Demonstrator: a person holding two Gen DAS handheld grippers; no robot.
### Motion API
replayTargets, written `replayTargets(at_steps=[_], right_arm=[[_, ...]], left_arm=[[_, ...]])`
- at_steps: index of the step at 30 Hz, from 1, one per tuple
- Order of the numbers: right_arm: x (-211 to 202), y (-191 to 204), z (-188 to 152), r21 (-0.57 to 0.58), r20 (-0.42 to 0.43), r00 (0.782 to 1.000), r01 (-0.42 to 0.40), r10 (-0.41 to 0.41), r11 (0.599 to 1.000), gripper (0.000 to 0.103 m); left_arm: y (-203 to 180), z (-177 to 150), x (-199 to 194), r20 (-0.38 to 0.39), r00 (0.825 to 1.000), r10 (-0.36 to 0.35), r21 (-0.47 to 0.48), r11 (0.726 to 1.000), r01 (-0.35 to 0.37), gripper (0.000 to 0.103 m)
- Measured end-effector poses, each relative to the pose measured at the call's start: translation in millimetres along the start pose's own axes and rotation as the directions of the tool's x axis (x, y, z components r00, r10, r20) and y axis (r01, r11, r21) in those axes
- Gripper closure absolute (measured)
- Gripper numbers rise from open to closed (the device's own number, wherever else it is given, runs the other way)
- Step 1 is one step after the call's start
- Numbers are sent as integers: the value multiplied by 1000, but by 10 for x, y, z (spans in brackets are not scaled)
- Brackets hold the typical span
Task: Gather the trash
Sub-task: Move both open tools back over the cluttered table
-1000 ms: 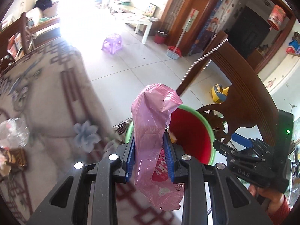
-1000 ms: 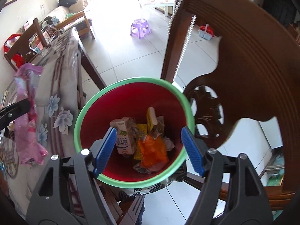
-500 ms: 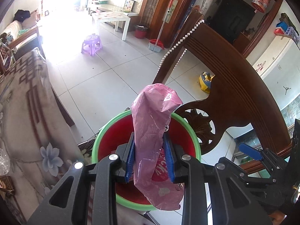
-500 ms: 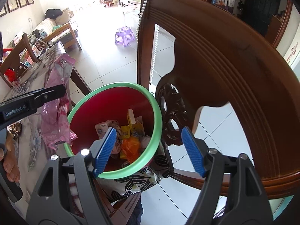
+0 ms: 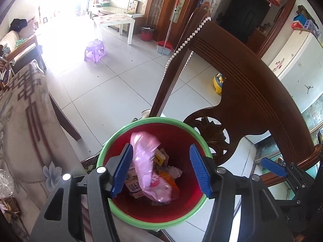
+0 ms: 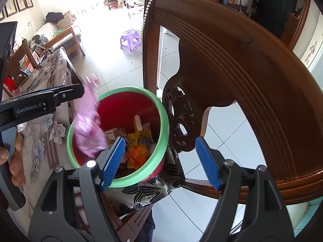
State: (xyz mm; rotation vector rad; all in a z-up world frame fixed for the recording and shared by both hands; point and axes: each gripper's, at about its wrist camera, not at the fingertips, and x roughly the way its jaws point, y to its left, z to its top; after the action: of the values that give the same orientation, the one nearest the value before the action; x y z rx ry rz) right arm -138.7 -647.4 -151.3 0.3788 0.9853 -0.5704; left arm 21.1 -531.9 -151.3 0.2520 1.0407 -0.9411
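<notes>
Since half a second ago the left tongs [image 5: 161,171] have been opened wide and the pink plastic bag [image 5: 147,169] has been released; it was clamped between the blue pads then and is now seen blurred, partly inside the red bin [image 5: 181,211]. From the left wrist view the bag is recorded lying against the left pad [image 5: 122,173], its lower end resting on the litter below; whether it still touches the pad cannot be told. From the right wrist view the same bag [image 6: 89,125] is seen streaked with motion, crossing the green rim [image 6: 161,121] on the near-left side of the bin, just under the tip of the left tongs [image 6: 66,94]. Nothing is held by the left tongs. The right tongs [image 6: 163,161] are spread wide and empty, positioned over the bin's right edge, with one pad [image 6: 113,161] above the rim and the other beside the carved chair back [image 6: 232,70]. Inside the bin a small milk carton [image 5: 134,187], yellow packets [image 6: 134,139] and an orange wrapper [image 6: 139,154] are noted. The bin is set on the floral seat cushion [image 6: 145,191] of the wooden chair, next to the patterned cloth covering the surface [image 5: 24,121]. A string of white beads [image 5: 181,44] is hung over the chair post.
</notes>
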Motion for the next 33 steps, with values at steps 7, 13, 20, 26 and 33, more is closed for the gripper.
replayTargets(at_steps=[7, 13, 20, 26, 33], right_arm=[[-87, 119, -57, -24, 7, 1000, -3, 3, 1000, 33], [-191, 380, -115, -68, 20, 1000, -17, 19, 998, 31], [-288, 905, -229, -151, 13, 998, -55, 58, 987, 31], [-336, 1437, -366, -221, -8, 996, -91, 92, 971, 31], [-297, 2336, -531, -349, -55, 988, -157, 147, 924, 31]], left_arm=[[331, -264, -594, 92, 996, 8, -96, 995, 0, 47], [870, -770, -1098, 138, 987, 88, -289, 956, -45, 47], [1599, -1575, -1611, 93, 969, 231, -438, 883, -168, 47], [2255, -2323, -2065, 15, 941, 338, -585, 766, -265, 47], [2838, -3082, -2457, -78, 911, 405, -697, 632, -340, 47]])
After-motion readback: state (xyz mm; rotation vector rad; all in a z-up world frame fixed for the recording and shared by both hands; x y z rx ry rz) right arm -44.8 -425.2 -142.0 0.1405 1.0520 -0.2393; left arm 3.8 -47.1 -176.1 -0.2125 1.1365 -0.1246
